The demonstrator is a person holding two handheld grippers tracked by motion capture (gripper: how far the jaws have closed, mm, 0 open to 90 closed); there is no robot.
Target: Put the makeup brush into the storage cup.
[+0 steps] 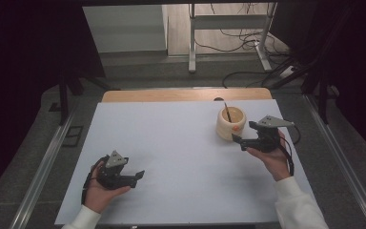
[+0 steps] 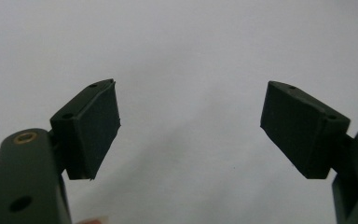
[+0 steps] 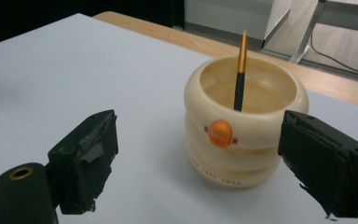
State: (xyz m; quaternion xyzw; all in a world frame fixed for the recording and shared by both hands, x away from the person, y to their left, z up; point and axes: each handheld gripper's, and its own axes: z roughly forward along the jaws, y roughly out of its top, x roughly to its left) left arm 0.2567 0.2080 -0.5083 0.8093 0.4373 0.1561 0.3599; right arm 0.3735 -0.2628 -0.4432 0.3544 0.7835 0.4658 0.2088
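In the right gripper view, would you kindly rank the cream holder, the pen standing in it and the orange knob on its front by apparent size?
1. cream holder
2. pen
3. orange knob

Even soft light; dark surroundings; close fingers [image 2: 95, 130] slightly blurred.

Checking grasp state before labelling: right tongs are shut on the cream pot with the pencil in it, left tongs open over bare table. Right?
Not quite. The right tongs are open, their jaws apart in front of the cream pot, as the right gripper view shows. The pencil stands in the pot; the left tongs are open.
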